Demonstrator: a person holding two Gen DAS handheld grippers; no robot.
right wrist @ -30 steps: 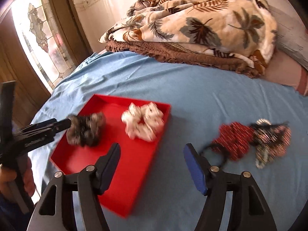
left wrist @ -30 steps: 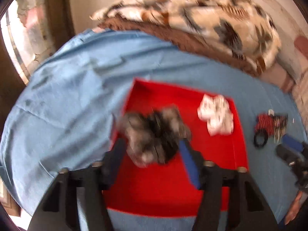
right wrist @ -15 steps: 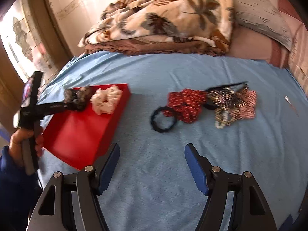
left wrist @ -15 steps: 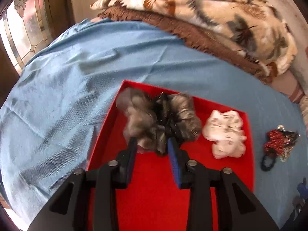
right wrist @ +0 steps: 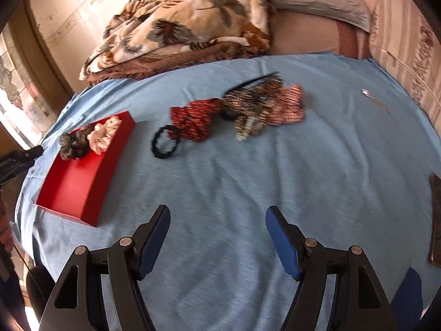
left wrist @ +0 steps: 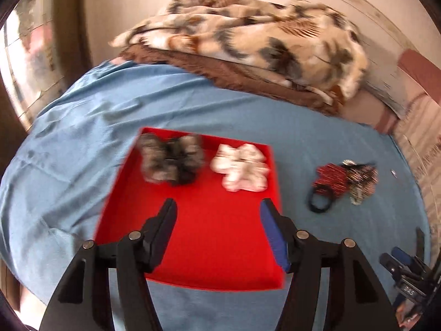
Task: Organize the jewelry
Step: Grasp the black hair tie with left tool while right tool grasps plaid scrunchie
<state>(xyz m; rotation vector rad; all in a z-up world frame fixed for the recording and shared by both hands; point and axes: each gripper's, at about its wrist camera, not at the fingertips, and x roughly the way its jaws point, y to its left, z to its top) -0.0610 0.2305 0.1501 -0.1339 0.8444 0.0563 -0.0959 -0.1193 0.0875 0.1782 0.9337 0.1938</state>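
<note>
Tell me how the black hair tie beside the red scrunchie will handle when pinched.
The black hair tie is a thin loop lying flat, so it probably flops and is light. It touches the red scrunchie, so a lift may drag that along. A thin band may slip from wide fingers.

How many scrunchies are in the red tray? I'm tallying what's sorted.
2: a grey scrunchie at the far left of the tray and a white scrunchie beside it on the right. Nothing seems hidden; others lie on the sheet.

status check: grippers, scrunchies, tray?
Left gripper open, empty, over red tray. Right gripper open, empty. Grey scrunchie and white scrunchie in tray; red scrunchie outside.
</note>
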